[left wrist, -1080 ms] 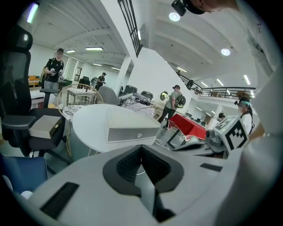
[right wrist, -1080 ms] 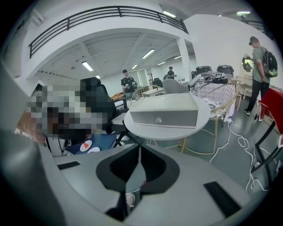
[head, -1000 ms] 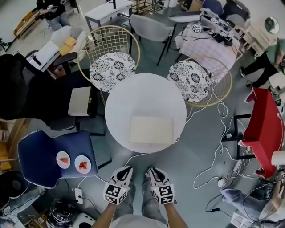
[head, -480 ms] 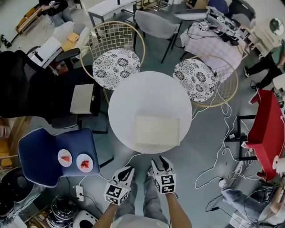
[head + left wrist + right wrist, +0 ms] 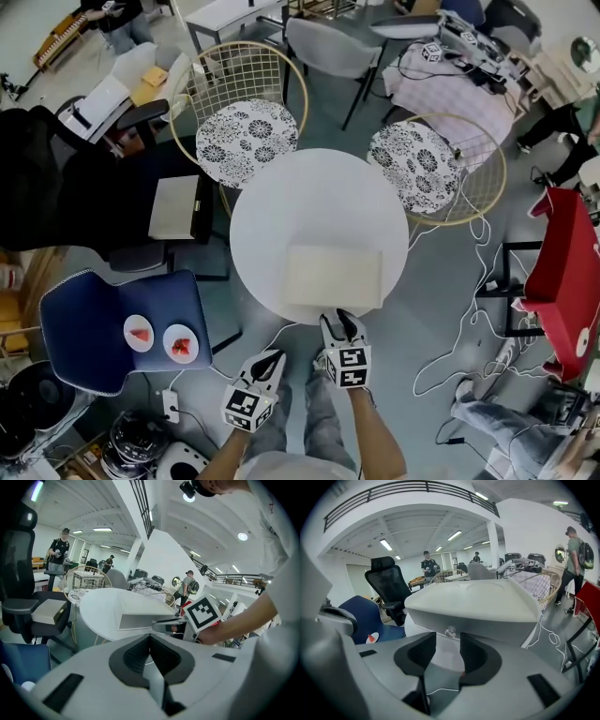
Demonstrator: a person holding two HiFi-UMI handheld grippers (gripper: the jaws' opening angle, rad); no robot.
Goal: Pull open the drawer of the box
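A flat cream box (image 5: 333, 275) lies on the near half of the round white table (image 5: 281, 202). Its front face carries a small clear drawer knob (image 5: 450, 631), and the drawer looks closed. My right gripper (image 5: 337, 320) is at the table's near edge, just short of the box front. In the right gripper view its jaws (image 5: 448, 641) stand open, with the knob straight ahead between and just beyond the pads, untouched. My left gripper (image 5: 271, 357) hangs lower and to the left, off the table, its jaws (image 5: 150, 641) pressed together on nothing.
Behind the table stand two wire chairs with patterned cushions (image 5: 246, 142) (image 5: 414, 167). A blue chair (image 5: 117, 328) with two small plates is at the left, beside a black office chair (image 5: 56, 178). White cables (image 5: 459, 323) trail on the floor at right, near a red seat (image 5: 562, 272).
My right gripper has moved forward to the box's front and its jaws have gone from shut to open. The left gripper has stayed low and shut.
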